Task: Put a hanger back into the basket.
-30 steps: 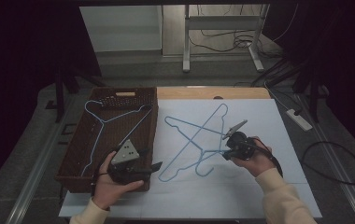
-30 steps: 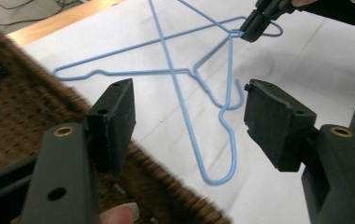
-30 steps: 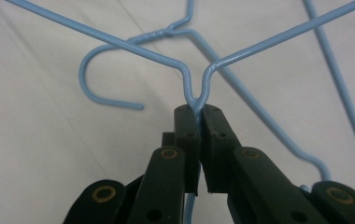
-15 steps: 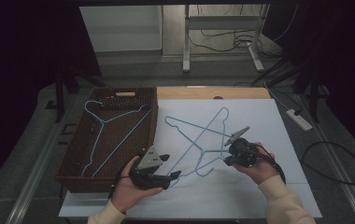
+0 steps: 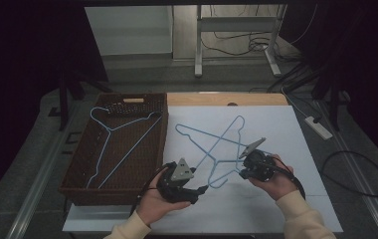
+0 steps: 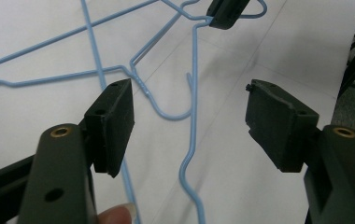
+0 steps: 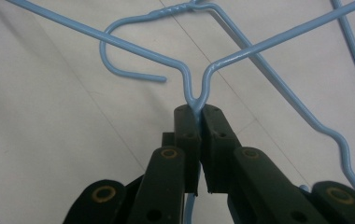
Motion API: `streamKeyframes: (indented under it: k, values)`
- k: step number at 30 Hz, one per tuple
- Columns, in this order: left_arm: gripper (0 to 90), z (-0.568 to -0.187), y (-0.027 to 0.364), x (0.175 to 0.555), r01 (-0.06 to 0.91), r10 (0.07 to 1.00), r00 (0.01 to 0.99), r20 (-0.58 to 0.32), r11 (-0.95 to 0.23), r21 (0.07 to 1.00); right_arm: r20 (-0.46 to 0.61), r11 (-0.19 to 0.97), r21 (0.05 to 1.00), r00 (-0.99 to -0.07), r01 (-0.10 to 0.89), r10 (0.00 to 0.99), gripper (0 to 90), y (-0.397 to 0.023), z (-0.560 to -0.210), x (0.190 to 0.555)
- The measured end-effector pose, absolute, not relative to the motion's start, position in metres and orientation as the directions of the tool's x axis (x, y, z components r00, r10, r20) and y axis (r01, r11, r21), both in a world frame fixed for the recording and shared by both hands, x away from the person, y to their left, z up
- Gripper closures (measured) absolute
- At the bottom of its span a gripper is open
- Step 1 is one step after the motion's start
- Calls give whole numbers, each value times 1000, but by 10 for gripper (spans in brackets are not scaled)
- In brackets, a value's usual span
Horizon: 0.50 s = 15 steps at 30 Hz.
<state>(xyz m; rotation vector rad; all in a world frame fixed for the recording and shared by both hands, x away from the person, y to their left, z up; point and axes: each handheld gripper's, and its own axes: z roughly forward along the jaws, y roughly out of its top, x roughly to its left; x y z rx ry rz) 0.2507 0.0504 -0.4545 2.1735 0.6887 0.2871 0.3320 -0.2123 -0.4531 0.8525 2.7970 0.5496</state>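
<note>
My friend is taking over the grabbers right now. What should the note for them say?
Right gripper: shut on a blue hanger on the white table.
Left gripper: open, no grip; wires of the crossed hangers show between its jaws.
Basket: one hanger lies inside.
Done: one hanger in the basket.
Left: probably separate the two crossed hangers and put them in the basket.

Surroundings noted.
Dark woven wicker basket (image 5: pixel 80 175) at table's left; white power strip (image 5: pixel 318 127) on floor, right.
</note>
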Motion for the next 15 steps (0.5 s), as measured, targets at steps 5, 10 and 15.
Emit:
streamKeyframes:
  k: [5,10,15]
  values:
    - [337,-459,39,254,388,563,826,-32,-526,756,-48,768,398,-824,503,565,865,-210,-452,330]
    - [345,-467,25,257,388,555,832,-21,-555,736,-47,770,396,-826,501,562,865,-209,-450,328]
    - [372,-475,13,263,390,553,833,0,-588,708,-45,772,399,-830,495,555,865,-208,-450,327]
